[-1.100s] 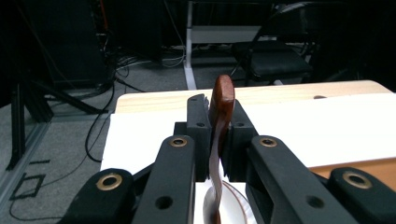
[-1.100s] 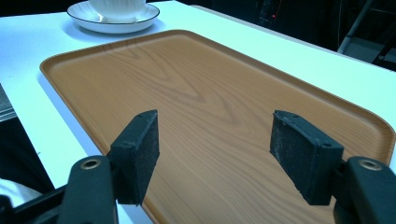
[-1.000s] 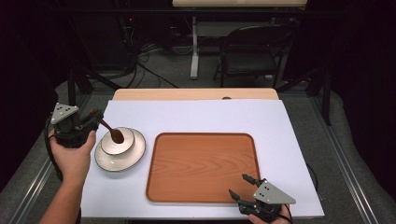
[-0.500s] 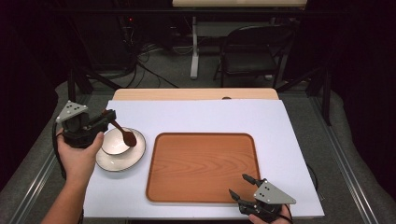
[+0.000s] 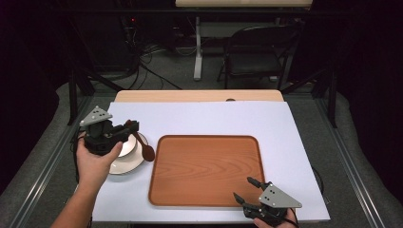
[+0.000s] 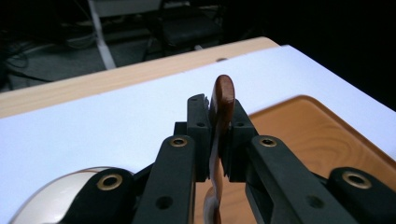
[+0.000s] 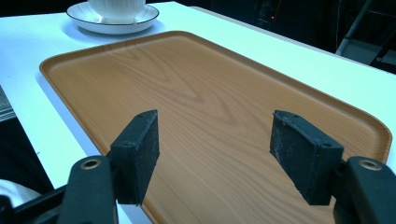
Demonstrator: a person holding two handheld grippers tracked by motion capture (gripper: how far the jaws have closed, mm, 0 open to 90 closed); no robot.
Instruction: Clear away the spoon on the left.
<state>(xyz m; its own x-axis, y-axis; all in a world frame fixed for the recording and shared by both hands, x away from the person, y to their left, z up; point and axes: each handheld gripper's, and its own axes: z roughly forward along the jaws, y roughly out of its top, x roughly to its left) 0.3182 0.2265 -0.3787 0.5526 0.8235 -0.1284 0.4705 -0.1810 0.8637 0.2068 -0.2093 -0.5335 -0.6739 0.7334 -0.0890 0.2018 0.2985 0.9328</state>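
The wooden spoon (image 6: 221, 122) is clamped by its handle between the left gripper (image 5: 124, 130)'s fingers, its bowl hanging just past them over the saucer (image 5: 124, 165) edge, near the tray (image 5: 204, 170). A thin, slanted grip is judged likely to let the spoon pivot or slip out. The cup (image 7: 116, 8) sits on the saucer; the tray lies bare. The right gripper (image 7: 215, 156)'s fingers stand wide, holding nothing, above the tray's near corner.
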